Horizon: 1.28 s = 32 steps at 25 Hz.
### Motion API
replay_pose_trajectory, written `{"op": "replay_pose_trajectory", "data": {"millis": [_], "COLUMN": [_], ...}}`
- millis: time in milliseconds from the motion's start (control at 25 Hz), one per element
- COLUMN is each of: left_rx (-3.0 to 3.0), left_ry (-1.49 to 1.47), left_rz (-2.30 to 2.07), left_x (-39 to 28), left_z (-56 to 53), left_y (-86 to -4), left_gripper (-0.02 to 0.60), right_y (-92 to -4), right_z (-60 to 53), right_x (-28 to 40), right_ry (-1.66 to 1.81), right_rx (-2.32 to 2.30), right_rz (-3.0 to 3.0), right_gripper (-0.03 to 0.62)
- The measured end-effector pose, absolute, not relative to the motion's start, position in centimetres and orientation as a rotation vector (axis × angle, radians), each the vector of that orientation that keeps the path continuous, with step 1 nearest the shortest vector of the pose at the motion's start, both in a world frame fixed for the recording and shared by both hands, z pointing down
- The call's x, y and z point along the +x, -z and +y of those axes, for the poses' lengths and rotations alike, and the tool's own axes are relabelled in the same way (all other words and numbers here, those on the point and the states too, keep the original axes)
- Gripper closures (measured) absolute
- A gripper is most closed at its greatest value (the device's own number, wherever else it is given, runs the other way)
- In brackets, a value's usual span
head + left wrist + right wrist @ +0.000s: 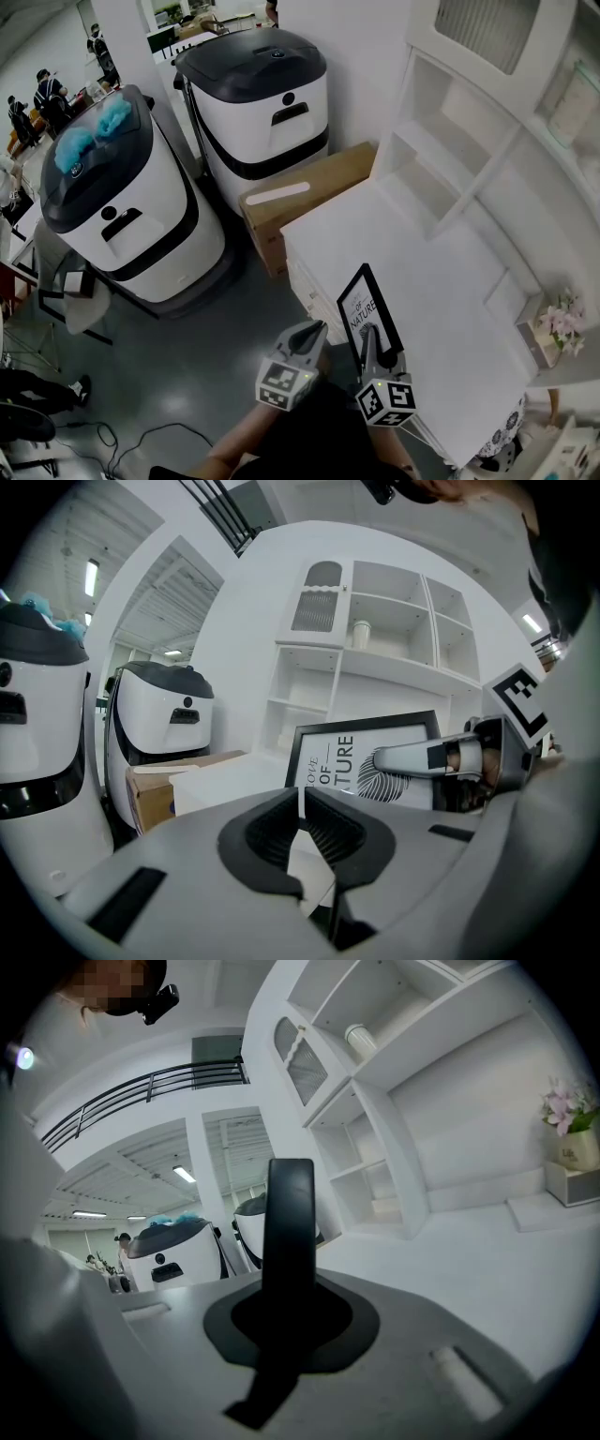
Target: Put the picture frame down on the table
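Observation:
The picture frame [367, 305] is black-edged with a white print and dark lettering. It stands upright in the air over the near left edge of the white table [441, 272]. My right gripper [368, 339] is shut on its lower edge. In the right gripper view the frame's thin black edge [290, 1232] rises straight up out of the right gripper [289, 1290]. My left gripper [313, 331] hangs just left of the frame over the floor, shut and holding nothing. In the left gripper view the left gripper [302, 805] has its pads together, and beyond it are the frame [349, 759] and a right finger [412, 758].
Two large white-and-black machines [122, 197] [258, 94] stand on the grey floor to the left. A cardboard box [300, 202] lies against the table's far left end. A white shelf unit [487, 122] backs the table, and a flower pot [555, 328] sits at its right. Cables [141, 436] run across the floor.

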State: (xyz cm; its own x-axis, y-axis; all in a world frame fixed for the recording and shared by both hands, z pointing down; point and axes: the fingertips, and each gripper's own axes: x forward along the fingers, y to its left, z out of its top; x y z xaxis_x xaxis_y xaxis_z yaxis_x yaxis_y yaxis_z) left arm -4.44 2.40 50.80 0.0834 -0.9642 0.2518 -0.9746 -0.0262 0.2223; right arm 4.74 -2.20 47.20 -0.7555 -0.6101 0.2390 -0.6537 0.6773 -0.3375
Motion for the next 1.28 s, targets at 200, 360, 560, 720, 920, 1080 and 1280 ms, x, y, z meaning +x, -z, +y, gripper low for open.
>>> {"op": "replay_pose_trajectory", "data": {"millis": [200, 360, 560, 720, 920, 1080, 1280], "left_rx": [2.035, 2.034, 2.025, 2.027, 2.026, 2.029, 2.031], "left_ry": [-0.051, -0.057, -0.059, -0.061, -0.064, -0.067, -0.058], "left_rz": [-1.917, -1.916, -1.919, -1.923, -1.92, -1.913, -1.909], "left_x": [-4.7, -5.0, -5.7, -6.1, -6.8, -7.1, -7.5], "left_z": [1.5, 0.9, 0.1, -0.8, -2.0, -3.2, -4.6], "left_y": [-50.9, -51.1, -51.3, -51.2, -51.5, -51.8, -52.1], "left_gripper": [0.554, 0.554, 0.554, 0.554, 0.554, 0.554, 0.554], "right_y": [-47.3, -47.5, -47.5, -47.4, -47.7, -47.8, -48.0], "right_z": [-3.2, -4.1, -5.2, -6.2, -7.3, -8.6, -10.0], "right_x": [4.6, 4.6, 4.2, 3.8, 3.0, 2.8, 2.3], "right_ry": [-0.628, -0.633, -0.64, -0.637, -0.645, -0.648, -0.647], "right_rx": [1.064, 1.081, 1.089, 1.088, 1.082, 1.095, 1.106], "right_rz": [-2.772, -2.766, -2.763, -2.767, -2.767, -2.765, -2.762], "right_gripper": [0.582, 0.582, 0.583, 0.583, 0.583, 0.582, 0.583]}}
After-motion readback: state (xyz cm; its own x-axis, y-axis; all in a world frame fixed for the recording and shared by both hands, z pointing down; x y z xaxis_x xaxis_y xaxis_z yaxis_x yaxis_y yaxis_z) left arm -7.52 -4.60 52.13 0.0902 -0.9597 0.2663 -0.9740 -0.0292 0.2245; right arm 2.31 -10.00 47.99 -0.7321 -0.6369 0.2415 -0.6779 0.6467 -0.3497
